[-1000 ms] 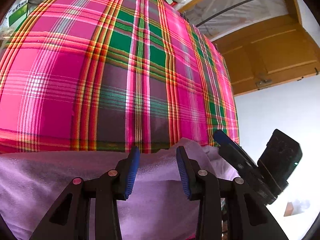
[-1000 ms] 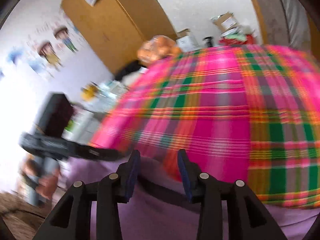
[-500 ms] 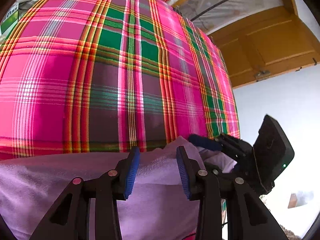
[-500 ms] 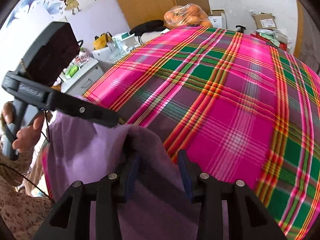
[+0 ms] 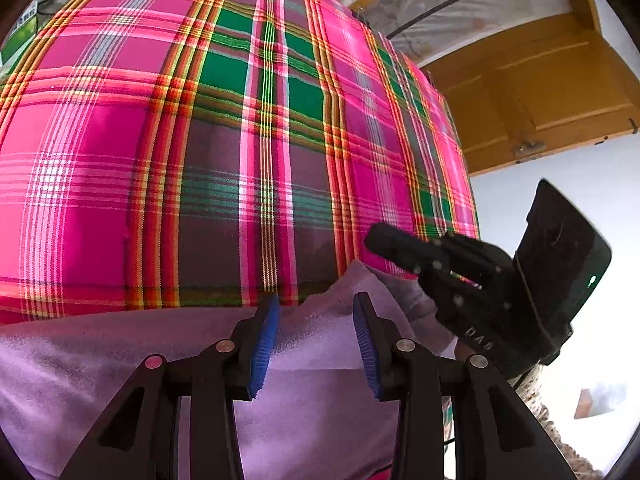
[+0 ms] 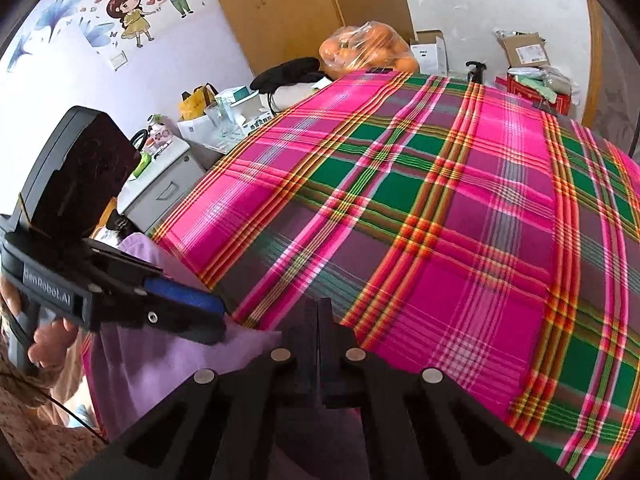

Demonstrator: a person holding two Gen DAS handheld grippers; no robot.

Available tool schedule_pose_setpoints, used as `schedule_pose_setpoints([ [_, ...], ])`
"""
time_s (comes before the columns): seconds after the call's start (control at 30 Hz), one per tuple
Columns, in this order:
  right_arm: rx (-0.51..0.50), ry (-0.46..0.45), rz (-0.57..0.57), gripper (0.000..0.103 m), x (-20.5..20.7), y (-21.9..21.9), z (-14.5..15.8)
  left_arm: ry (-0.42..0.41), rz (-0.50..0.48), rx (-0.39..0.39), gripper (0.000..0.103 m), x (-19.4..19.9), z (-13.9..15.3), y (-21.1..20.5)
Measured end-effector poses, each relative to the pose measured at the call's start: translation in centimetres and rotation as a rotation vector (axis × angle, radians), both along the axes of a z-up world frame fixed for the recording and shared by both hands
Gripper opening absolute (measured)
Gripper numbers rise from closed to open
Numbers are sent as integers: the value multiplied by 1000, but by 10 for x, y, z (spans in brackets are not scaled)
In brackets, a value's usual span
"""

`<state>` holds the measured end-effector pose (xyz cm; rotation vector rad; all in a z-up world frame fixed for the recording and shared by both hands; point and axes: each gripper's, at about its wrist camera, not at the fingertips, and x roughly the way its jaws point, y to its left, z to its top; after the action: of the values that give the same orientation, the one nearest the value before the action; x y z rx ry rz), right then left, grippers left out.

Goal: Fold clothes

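Left wrist view: left gripper (image 5: pixel 316 336) jaws apart over soft lilac fleece garment (image 5: pixel 120 356) | right gripper (image 6: pixel 318 312) jaws closed on its edge | risk: one-sided hold skews fold on pink plaid-covered desk (image 5: pixel 200 140)

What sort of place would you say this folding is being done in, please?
Most likely a bedroom in a home. A plaid sheet covers a wide flat surface, probably a bed, a wooden wardrobe stands against the wall, and cartoon couple stickers decorate it. Boxes and a bag of oranges sit beyond.
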<state>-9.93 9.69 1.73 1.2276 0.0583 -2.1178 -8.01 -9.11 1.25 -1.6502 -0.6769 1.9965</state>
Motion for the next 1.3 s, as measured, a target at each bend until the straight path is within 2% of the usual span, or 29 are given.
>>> schedule_pose_setpoints([
  [0.07, -6, -15, 26, 1, 2, 2, 3, 10, -3, 3, 40, 1, 2, 0],
  [0.2, -37, -46, -31, 3, 7, 20, 4, 51, -31, 2, 44, 1, 7, 6],
  [0.27, -69, -71, -74, 6, 10, 33, 1, 73, -74, 15, 46, 1, 8, 12],
  [0.4, -129, -120, -156, 11, 21, 56, -6, 117, -190, -51, 50, 3, 9, 29],
  [0.5, -138, -117, -188, 13, 30, 66, -6, 139, -233, -85, 50, 5, 9, 37],
  [0.63, -177, -97, -237, 13, 40, 76, 0, 131, -232, -69, 50, 0, 2, 38],
  [0.7, -199, -90, -280, 14, 43, 85, 3, 138, -225, -43, 47, -2, 0, 36],
  [0.77, -216, -94, -315, 14, 43, 92, 3, 143, -218, -14, 21, -5, -1, 36],
  [0.83, -221, -99, -341, 15, 43, 97, 2, 155, -204, -4, 9, -6, 0, 33],
  [0.97, -234, -99, -374, 16, 43, 104, 1, 188, -116, 32, 4, -9, 5, 20],
  [1.03, -238, -95, -386, 16, 44, 107, 2, 179, -73, 47, 4, -11, 3, 13],
  [1.2, -218, -68, -417, 16, 48, 115, 5, 161, -20, 40, 3, -19, -11, 15],
  [1.3, -159, -49, -428, 16, 51, 122, 6, 145, -9, 22, 3, -24, -23, 20],
])
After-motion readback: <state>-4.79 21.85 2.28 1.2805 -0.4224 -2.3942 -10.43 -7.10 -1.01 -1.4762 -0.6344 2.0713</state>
